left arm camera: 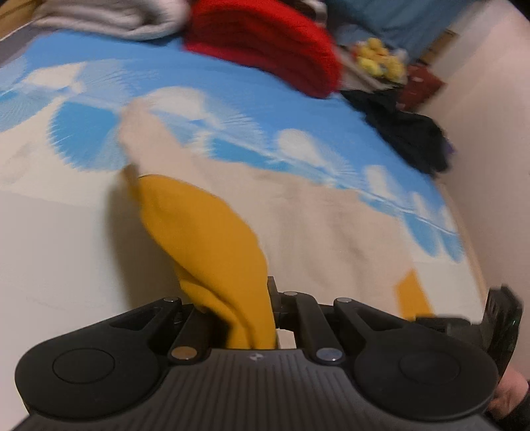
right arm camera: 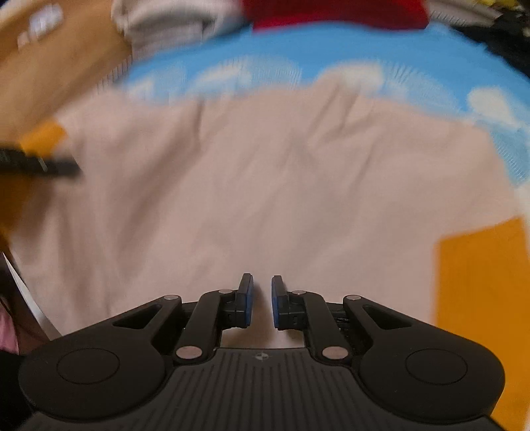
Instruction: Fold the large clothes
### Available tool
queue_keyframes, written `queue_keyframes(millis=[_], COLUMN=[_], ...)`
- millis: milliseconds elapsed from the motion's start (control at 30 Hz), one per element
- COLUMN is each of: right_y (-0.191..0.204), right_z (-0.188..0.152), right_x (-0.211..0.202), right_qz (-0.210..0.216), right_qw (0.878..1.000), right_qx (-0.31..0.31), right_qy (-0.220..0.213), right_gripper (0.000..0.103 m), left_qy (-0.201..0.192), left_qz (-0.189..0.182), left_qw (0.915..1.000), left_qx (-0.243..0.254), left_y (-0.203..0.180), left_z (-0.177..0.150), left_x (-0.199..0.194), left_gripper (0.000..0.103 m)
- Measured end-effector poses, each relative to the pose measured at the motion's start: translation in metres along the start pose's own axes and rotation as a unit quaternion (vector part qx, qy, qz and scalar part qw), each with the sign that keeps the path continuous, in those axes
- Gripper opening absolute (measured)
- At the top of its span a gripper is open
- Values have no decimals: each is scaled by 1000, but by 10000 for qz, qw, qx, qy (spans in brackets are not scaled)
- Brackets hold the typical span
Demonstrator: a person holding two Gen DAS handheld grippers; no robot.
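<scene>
- Left wrist view: nearest the lens, the left gripper pinches a bunched fold of mustard-yellow cloth between its fingers; the fabric rises from the jaws toward the far left.
- Beneath it a beige garment lies spread on the blue-and-white bedsheet, with another yellow patch near right.
- Far off sit a red folded pile, a grey-white pile to its left, and dark clothes at far right.
- Right wrist view: the right gripper hovers over the beige garment, its blue pads slightly parted, holding nothing.
- A yellow section lies near right; the other gripper's black tip enters from the left. The view is blurred.
</scene>
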State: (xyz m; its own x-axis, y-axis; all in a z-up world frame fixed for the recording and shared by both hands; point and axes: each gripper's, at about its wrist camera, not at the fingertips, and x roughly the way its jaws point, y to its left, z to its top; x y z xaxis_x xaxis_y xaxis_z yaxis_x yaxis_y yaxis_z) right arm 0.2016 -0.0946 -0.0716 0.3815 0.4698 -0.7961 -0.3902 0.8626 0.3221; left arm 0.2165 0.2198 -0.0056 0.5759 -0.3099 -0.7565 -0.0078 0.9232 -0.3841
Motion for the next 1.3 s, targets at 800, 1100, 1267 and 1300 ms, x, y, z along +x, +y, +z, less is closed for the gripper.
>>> queue_keyframes(millis=[800, 1100, 1267, 1300], right_y=[-218, -181, -172, -172], right_z=[-25, -11, -3, -3], right_x=[-169, -99, -54, -47], right_qz=[-388, 127, -179, -217], right_qw=[9642, 9769, 9769, 9767], right_qx=[1832, 1999, 2110, 2123], right_qy=[-1878, -740, -284, -219], right_gripper=[35, 44, 44, 44], left_qy=[620, 370, 712, 798], left_qz=[-1815, -561, -162, -140], left_qw=[9750, 9957, 9919, 9900], left_qx=[1123, 642, 1040, 1153], left_y=[-324, -188, -160, -156], left_z=[-34, -15, -32, -34], left_x=[143, 97, 96, 95], left_gripper=[67, 67, 67, 67])
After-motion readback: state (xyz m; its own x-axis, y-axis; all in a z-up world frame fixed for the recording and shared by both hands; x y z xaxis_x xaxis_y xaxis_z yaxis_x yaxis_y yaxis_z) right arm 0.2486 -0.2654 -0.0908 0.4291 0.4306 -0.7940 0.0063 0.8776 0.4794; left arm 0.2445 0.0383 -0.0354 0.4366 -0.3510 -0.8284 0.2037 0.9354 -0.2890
